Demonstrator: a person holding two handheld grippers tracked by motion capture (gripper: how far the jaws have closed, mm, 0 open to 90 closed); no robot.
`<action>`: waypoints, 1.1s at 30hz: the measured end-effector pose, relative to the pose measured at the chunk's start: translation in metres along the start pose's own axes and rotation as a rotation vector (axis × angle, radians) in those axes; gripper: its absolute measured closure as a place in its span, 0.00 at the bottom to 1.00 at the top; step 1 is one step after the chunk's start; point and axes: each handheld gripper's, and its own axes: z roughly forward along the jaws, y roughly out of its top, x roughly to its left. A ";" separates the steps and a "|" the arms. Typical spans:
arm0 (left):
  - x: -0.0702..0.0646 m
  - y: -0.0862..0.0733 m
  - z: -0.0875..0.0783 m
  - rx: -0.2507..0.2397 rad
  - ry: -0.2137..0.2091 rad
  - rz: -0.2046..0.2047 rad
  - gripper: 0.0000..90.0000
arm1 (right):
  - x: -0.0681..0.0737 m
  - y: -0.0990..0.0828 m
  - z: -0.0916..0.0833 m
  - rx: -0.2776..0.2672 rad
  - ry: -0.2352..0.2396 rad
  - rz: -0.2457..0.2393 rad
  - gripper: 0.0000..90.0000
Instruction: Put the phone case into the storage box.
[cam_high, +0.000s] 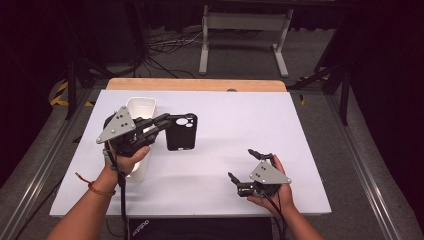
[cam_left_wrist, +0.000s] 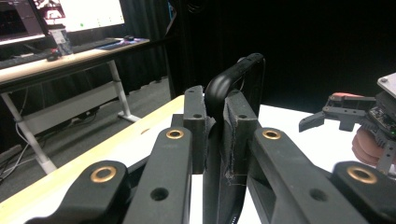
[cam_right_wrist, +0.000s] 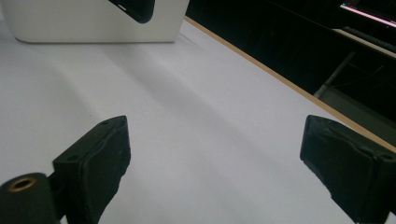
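Case (cam_high: 181, 132) is lifted off the tabletop (cam_high: 225, 115), clamped in the left claw (cam_high: 167, 120), tray (cam_high: 140, 107) at its 9 o'clock; placing remains. Right claw (cam_high: 249, 165) gapes wide, empty.

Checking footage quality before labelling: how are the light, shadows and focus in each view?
High view: white table bright, surroundings nearly black, soft shadow beside the phone case. Left gripper view: the near claw soft, background dark. Right gripper view: open claw slightly blurred, table evenly lit.
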 end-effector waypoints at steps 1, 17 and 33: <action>0.001 0.000 -0.001 -0.007 0.006 -0.004 0.91 | 0.000 0.000 0.000 0.002 0.001 -0.002 0.10; 0.027 0.004 -0.022 -0.028 0.056 -0.002 0.91 | -0.004 0.000 0.001 0.004 -0.006 0.002 0.11; 0.049 0.005 -0.036 -0.031 0.099 -0.005 0.91 | -0.003 0.000 0.002 0.010 0.002 -0.002 0.11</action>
